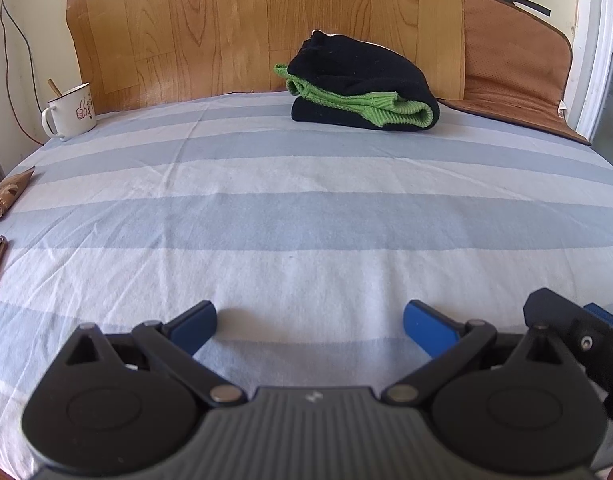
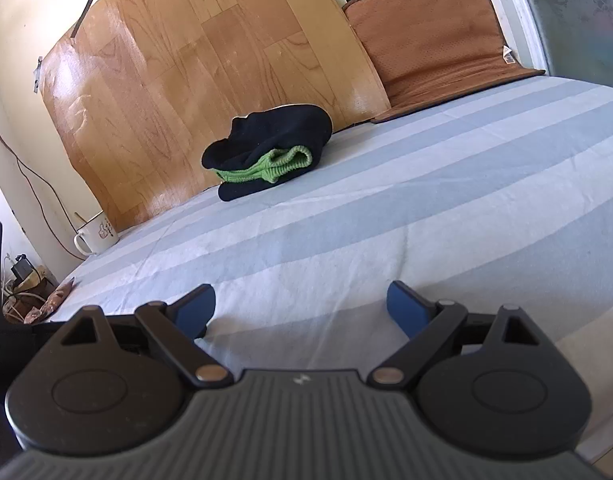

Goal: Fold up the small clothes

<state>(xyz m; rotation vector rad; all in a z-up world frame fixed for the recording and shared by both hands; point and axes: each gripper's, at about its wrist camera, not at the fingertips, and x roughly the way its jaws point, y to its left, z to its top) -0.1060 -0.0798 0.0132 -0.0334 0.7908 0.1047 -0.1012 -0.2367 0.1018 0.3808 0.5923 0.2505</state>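
Both grippers, left (image 1: 309,326) and right (image 2: 301,310), jaws released, hover near the bed's (image 1: 306,220) front edge; the folded black-and-green garment (image 1: 362,88) by the far edge could slump open if nudged.

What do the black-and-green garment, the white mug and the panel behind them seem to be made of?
Garment: knitted fabric, probably wool or acrylic; the green cuffs show ribbing and the black part looks soft and matte. Mug: probably enamelled metal, glossy white with a thin dark rim, though ceramic is possible. Panel: likely wood-print vinyl sheet, not timber; it curves and its edges are taped.
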